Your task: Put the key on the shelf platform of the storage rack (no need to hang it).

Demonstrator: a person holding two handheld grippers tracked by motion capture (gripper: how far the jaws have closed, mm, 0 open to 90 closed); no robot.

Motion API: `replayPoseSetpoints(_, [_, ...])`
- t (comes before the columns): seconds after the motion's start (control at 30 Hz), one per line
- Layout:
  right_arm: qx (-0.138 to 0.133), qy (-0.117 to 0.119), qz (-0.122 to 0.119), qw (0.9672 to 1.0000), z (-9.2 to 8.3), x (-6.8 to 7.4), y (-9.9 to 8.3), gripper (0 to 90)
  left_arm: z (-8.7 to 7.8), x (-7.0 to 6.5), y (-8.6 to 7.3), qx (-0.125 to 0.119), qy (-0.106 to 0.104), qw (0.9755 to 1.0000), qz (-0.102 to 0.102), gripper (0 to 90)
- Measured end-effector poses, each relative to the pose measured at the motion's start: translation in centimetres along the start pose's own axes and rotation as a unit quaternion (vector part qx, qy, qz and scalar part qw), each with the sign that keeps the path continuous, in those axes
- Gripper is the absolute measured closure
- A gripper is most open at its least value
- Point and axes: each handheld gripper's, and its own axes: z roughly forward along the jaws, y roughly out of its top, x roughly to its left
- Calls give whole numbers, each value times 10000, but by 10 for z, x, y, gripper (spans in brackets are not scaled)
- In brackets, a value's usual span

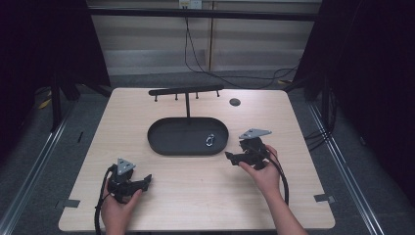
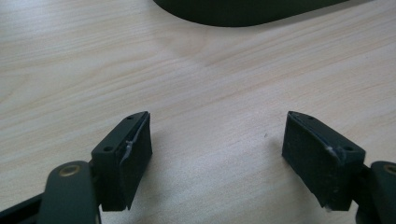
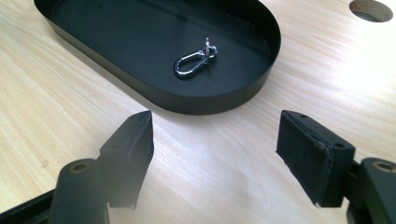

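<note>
Small metal snap clip (image 3: 195,59) lies in the black tray (image 3: 243,95) just beyond the right gripper (image 3: 215,156), jaws spread, as are the left gripper (image 2: 217,156) jaws; judged light, rigid, slippery, best pinched across its flat oval body.

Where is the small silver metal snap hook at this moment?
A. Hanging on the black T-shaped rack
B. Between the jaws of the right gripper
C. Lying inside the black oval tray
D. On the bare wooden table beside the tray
C: the small silver metal snap hook lies on the floor of the black oval tray, apart from both open grippers.
</note>
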Motion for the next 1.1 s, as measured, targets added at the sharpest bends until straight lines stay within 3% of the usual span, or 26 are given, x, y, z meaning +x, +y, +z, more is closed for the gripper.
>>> replayPoseSetpoints(0.8, [1,-96,-22,10000,-18,-9,-30,279,0,0,0,-3,-2,10000,-3,239])
replayPoseSetpoints(1.1, [35,-124,76,9999,-23,-14,-43,282,0,0,0,-3,-2,10000,2,239])
